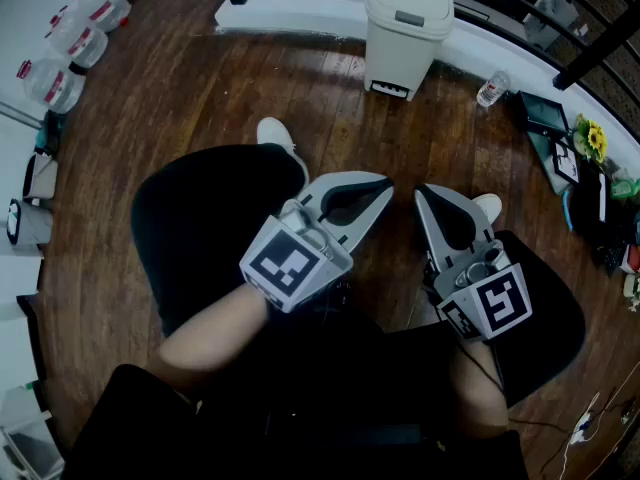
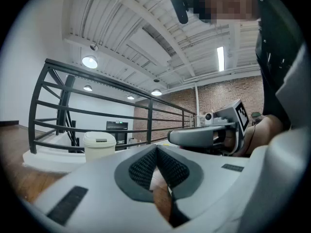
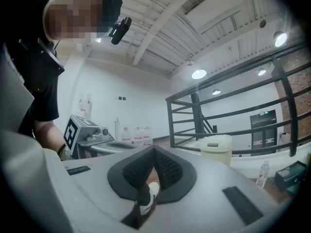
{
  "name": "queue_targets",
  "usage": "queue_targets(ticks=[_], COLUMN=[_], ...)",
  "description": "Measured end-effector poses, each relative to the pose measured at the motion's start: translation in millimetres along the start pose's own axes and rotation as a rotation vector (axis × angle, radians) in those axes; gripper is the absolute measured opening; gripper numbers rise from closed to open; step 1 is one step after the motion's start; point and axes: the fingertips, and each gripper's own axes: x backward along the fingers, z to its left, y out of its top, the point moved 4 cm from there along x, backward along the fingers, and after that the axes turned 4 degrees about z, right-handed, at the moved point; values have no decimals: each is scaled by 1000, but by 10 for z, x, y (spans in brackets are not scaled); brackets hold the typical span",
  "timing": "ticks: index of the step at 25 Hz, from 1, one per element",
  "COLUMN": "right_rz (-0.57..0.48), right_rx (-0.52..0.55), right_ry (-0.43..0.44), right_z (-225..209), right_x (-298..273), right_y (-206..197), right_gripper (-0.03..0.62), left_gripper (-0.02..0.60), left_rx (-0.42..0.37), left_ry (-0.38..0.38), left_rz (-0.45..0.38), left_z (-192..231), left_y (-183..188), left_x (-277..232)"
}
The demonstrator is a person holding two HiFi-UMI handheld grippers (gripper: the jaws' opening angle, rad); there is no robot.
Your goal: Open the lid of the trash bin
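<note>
The cream trash bin (image 1: 405,28) stands on the wooden floor at the far side by a white ledge, its lid down. It also shows small in the left gripper view as the bin (image 2: 99,145) and in the right gripper view as the bin (image 3: 216,150). My left gripper (image 1: 378,190) and right gripper (image 1: 421,196) hover side by side over the person's lap, well short of the bin. Both are shut with nothing between the pads; the left gripper (image 2: 156,149) and the right gripper (image 3: 154,149) show their jaws meeting at the tips.
A black railing (image 1: 520,8) runs behind the bin. A water bottle (image 1: 492,89) lies right of it, then a black device (image 1: 543,113) and clutter along the right edge. Plastic containers (image 1: 75,38) sit at the far left. The person's white shoes (image 1: 277,136) rest on the floor.
</note>
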Motion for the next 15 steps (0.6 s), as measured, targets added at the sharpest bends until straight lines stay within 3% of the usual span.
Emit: queue_targets(ticks=[11, 15], right_rz=[11, 24], right_rx=[1, 22], right_ry=[-20, -36], right_z=[-674, -960], right_x=[-571, -765], right_y=[247, 323], right_gripper=[5, 5], left_gripper=[41, 41], left_rx=[34, 94], left_ry=[8, 11], left_rz=[-2, -23], left_z=[611, 848], left_y=[258, 400], left_x=[-631, -834])
